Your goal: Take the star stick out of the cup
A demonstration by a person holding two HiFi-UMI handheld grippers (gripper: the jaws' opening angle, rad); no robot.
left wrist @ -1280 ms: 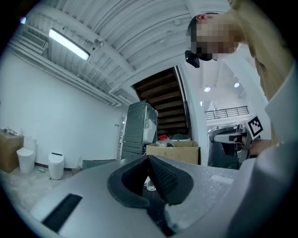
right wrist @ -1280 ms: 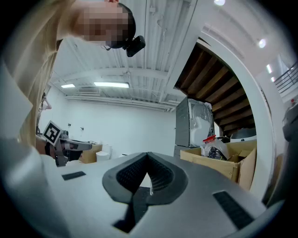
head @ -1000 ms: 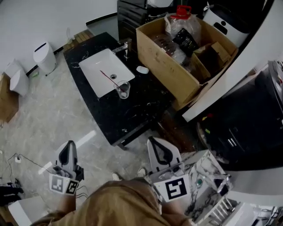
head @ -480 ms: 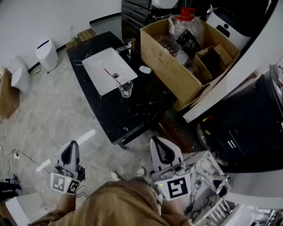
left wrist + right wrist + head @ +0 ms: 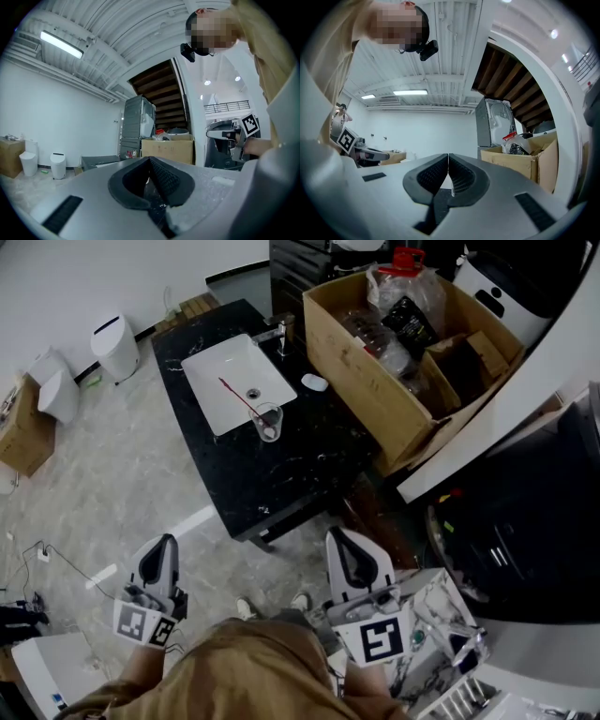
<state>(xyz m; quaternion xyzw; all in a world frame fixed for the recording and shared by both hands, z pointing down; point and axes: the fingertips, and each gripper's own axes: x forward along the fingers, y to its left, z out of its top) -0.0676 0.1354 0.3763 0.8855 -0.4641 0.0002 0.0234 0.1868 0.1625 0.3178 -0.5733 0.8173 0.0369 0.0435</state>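
Note:
A clear glass cup (image 5: 267,422) stands on the black counter (image 5: 262,474) beside the white basin (image 5: 225,390). A thin red star stick (image 5: 239,399) leans out of the cup over the basin. Far below in the head view, my left gripper (image 5: 166,545) and right gripper (image 5: 339,542) hang over the floor, well short of the counter. The jaws of both are pressed together with nothing between them. The left gripper (image 5: 149,161) and the right gripper (image 5: 448,158) point level across the room. Neither gripper view shows the cup.
A large cardboard box (image 5: 394,362) of bagged items sits on the counter's right end, seen too as the box (image 5: 167,150) and box (image 5: 529,161). A tap (image 5: 277,334) and a small white soap dish (image 5: 314,382) lie behind the cup. White bins (image 5: 114,345) stand on the marble floor.
The counter, cup and box have slid up and right in the head view. Both grippers sit slightly higher in the frame, a little nearer the counter, jaws unchanged.

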